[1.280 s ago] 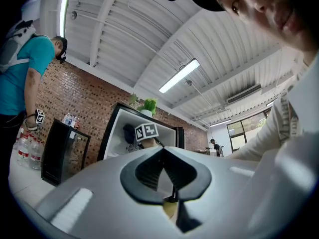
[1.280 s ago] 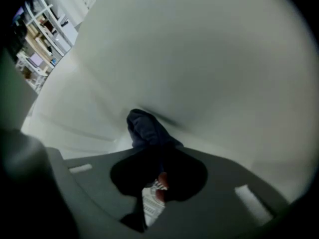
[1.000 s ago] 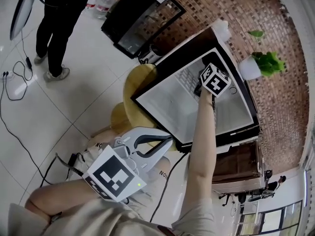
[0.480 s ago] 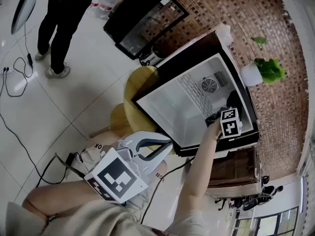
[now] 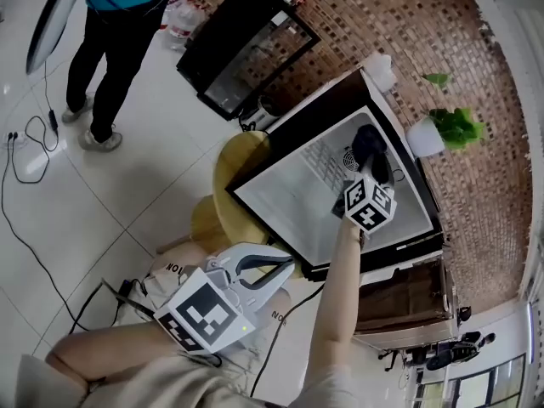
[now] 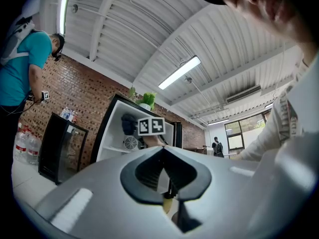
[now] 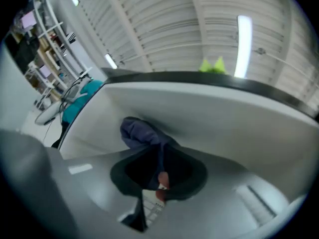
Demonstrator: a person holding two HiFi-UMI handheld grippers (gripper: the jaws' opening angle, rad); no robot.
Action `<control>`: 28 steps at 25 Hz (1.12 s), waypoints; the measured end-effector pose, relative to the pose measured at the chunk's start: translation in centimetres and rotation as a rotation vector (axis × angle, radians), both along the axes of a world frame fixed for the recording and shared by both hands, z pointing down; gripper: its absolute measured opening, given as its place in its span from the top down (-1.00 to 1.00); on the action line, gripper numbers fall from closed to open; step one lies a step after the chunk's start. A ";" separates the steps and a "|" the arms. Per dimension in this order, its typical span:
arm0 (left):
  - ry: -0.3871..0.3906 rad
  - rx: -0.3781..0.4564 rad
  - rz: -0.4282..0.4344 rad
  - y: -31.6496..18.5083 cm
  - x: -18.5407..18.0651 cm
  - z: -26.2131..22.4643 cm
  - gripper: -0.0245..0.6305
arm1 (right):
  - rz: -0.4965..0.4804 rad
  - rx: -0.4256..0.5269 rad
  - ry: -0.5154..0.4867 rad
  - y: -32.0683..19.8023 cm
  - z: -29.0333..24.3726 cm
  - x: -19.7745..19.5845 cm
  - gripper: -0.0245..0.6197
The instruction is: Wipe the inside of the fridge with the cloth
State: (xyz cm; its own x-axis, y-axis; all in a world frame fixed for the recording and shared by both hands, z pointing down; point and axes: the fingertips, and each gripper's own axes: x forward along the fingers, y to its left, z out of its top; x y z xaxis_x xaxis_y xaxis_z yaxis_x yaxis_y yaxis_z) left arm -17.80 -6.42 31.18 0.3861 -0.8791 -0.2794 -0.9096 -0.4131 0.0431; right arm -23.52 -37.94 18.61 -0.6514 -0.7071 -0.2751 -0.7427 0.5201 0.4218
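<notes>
The small fridge (image 5: 293, 181) fills the centre right of the head view. Its door side is open and its white interior faces the camera inside a black frame. The right gripper (image 7: 160, 152) reaches into the fridge from below, with its marker cube just under the middle of the compartment. Its jaws are clenched on a dark blue cloth (image 7: 137, 132), which bunches out past the tips. The cloth lies against the white inner wall towards the upper right of the compartment, just beside the round fan grille (image 5: 349, 159) in the back wall.

The left gripper (image 6: 163, 153) is at the lower left of the head view, close to the person's body and well apart from the fridge. Its jaws are pressed together with nothing between them (its own view shows the two tips meeting cleanly). That view looks up at the fridge from a low angle, with the cloth and the other gripper's marker cube visible inside.

A potted green plant (image 5: 444, 127) in a white pot stands at the right edge of the fridge. A round wooden stool (image 5: 240, 153) touches the fridge's left side. A black glass-door cabinet (image 5: 246, 41) stands at the upper centre against the brick wall. A person in a teal top (image 5: 115, 15) stands at the upper left on the pale tiled floor, where a thin cable (image 5: 25, 147) trails.
</notes>
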 end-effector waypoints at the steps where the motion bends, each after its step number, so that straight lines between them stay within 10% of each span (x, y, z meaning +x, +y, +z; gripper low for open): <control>1: -0.002 0.000 0.005 0.1 0.3 -0.1 0.92 | -0.019 -0.011 0.055 0.3 0.1 -2.3 0.80; 8: 0.002 -0.014 0.017 0.1 1.8 0.5 0.92 | -0.027 -0.141 -0.019 -1.7 -0.8 -6.6 0.80; 15: -0.008 -0.017 0.010 -0.5 1.2 0.3 0.92 | 0.098 -0.085 -0.225 -4.3 -1.9 6.6 0.80; 21: 0.009 -0.086 0.014 -3.5 2.4 2.1 0.92 | 0.226 -0.274 -0.529 -8.2 -1.4 19.7 0.80; 28: 0.017 -0.084 -0.010 -0.8 0.7 1.4 0.92 | 0.049 -0.185 -0.271 -1.3 -1.0 10.5 0.80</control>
